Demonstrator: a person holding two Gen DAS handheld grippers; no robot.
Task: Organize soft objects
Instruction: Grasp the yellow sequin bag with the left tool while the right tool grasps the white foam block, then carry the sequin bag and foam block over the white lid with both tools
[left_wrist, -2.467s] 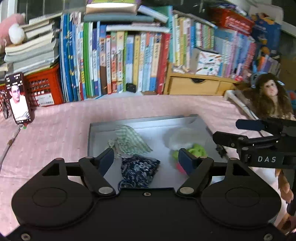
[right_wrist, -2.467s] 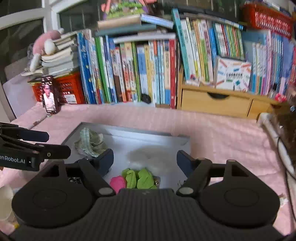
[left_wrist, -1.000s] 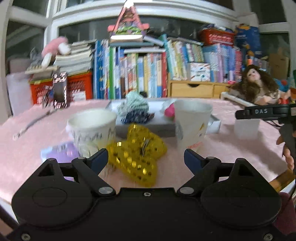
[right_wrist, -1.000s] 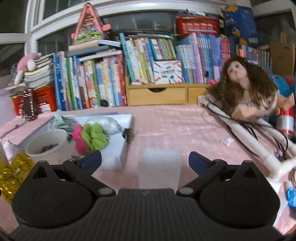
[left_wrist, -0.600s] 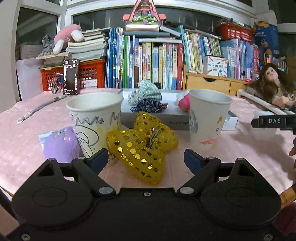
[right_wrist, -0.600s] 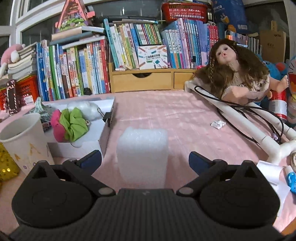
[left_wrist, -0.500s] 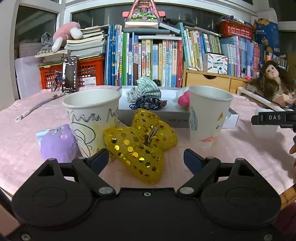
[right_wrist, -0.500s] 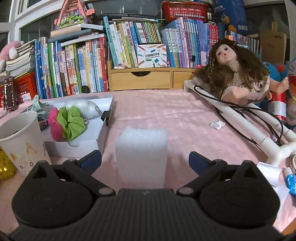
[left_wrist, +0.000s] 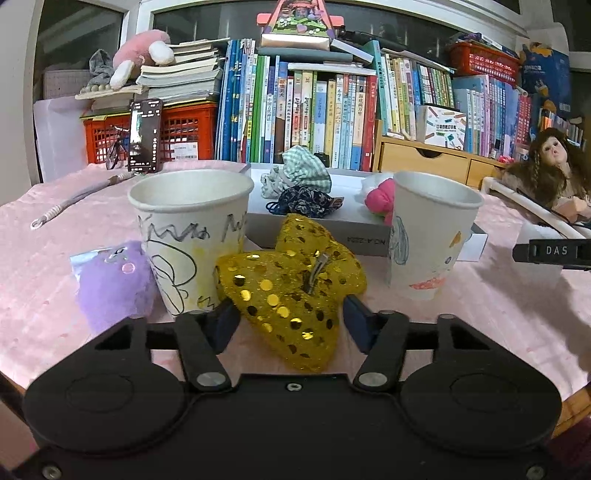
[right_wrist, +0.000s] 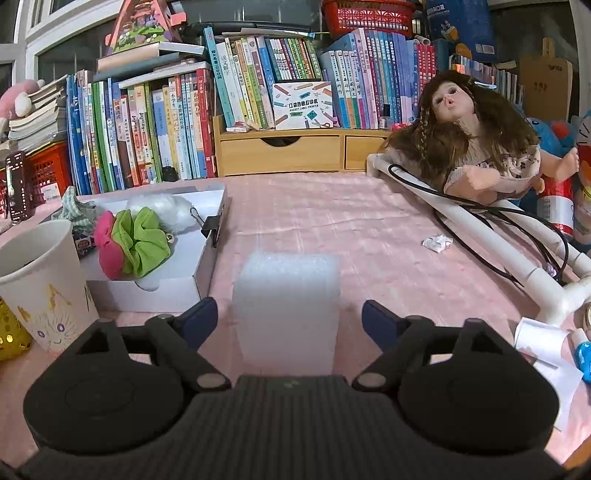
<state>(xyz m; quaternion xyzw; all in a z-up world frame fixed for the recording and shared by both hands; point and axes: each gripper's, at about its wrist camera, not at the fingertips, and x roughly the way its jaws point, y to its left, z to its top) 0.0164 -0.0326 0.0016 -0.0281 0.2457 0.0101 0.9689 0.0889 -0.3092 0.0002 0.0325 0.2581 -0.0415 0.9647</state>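
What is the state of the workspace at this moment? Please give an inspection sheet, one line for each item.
Surface: pink tablecloth.
Job's things: gold sequin bow between the left claw's fingers; white foam block between the right claw's fingers; scrunchies in grey box; purple plush beside the left paper cup.
Clutter: two paper cups, paper scrap.
Grippers: left claw and right claw both open, not clamped.
Cables: black cord on white pipe; grey cord.
Surroundings: books, doll, phone.

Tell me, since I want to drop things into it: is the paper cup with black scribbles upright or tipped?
Upright. The scribbled paper cup stands on its base with its round rim facing up, beside the gold sequin bow.
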